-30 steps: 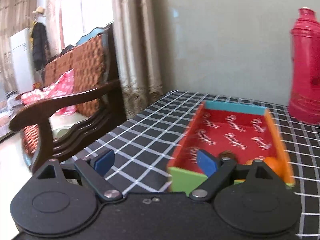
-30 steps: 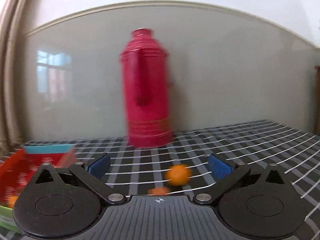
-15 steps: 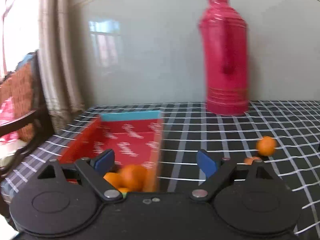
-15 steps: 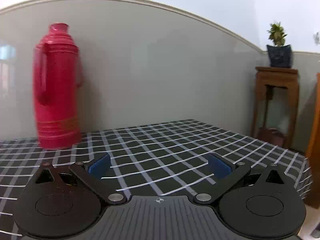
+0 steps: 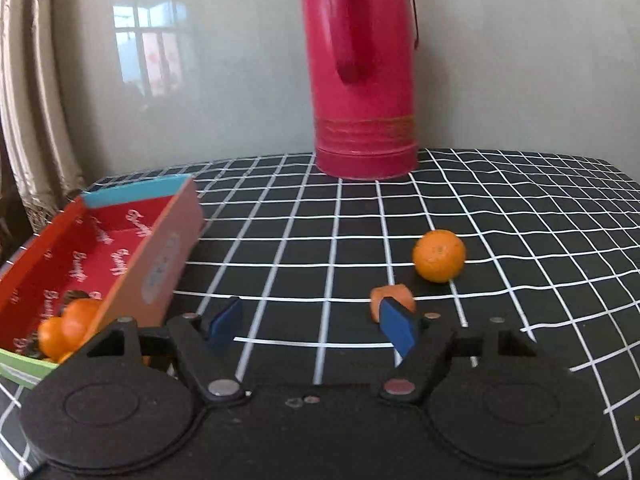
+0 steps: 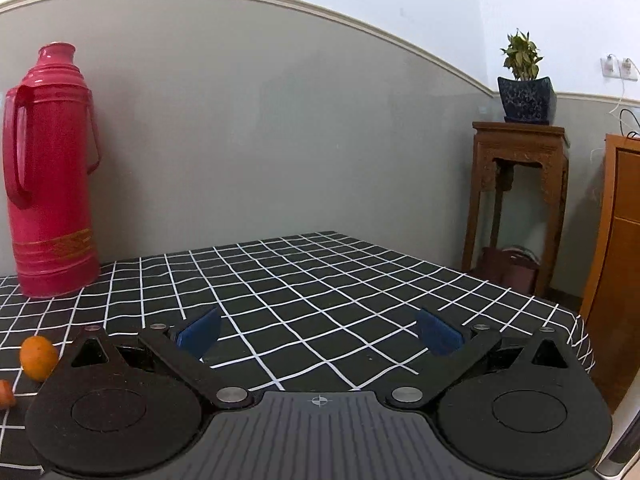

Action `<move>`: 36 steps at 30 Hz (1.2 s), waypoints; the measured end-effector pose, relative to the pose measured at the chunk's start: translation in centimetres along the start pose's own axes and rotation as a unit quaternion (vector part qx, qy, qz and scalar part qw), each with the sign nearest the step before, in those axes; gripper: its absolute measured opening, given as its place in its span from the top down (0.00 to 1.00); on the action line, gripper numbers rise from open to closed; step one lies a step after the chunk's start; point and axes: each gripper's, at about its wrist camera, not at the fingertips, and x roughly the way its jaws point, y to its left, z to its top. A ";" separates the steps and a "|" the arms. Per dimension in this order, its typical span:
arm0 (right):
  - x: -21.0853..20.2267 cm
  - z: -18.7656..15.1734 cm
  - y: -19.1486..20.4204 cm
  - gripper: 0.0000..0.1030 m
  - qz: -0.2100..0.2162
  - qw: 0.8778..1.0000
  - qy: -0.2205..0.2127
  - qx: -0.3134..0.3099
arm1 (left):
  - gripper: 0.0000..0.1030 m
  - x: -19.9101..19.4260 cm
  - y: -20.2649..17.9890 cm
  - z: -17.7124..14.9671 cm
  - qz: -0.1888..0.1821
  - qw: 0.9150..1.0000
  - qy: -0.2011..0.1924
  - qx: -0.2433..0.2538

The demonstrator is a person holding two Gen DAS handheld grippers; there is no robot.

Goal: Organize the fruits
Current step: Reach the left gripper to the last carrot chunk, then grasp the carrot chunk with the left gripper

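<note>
Since half a second ago, the left gripper [image 5: 310, 326] has swung further right and moved closer to the loose fruit, so the box now sits at its 9 o'clock and the fruit at its 1 o'clock; the right gripper [image 6: 318, 330] has held its aim over bare cloth.

Both grippers are spread wide and hold nothing.

A whole orange [image 5: 439, 255] lies on the checked tablecloth [image 5: 520, 216], loose. Just beside it, nearer the camera, is a smaller orange piece [image 5: 390, 300], partly hidden behind the left gripper's right blue pad; what kind of fruit it is cannot be told. More oranges [image 5: 66, 330] are piled in the near corner of the red cardboard box [image 5: 160, 256], well apart to the left.

Likely next step: take the whole orange. The left gripper should probably shift toward 1 o'clock until the fruit sits centred between the pads, then squeeze gently, since a round fruit could roll away.

The small piece stands in the approach path and might get nudged. A tall red thermos [image 5: 360, 80] stands at 12 o'clock against the wall, well behind. In the right wrist view, a wooden stand [image 6: 520, 184] with a potted plant [image 6: 524, 80] is off the table at 2 o'clock.
</note>
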 end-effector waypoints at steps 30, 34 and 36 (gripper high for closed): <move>0.5 0.2 -0.1 0.00 0.049 0.998 0.026 0.014 | 0.84 2.3 -3.6 0.3 -0.063 0.996 0.021 0.051; 0.7 0.2 0.0 0.00 0.049 0.998 0.026 0.015 | 0.84 2.1 -3.1 0.3 -0.059 0.997 0.012 0.044; 0.7 0.2 0.1 0.00 0.051 0.998 0.027 0.016 | 0.84 1.4 -3.0 0.3 -0.035 0.998 -0.009 0.050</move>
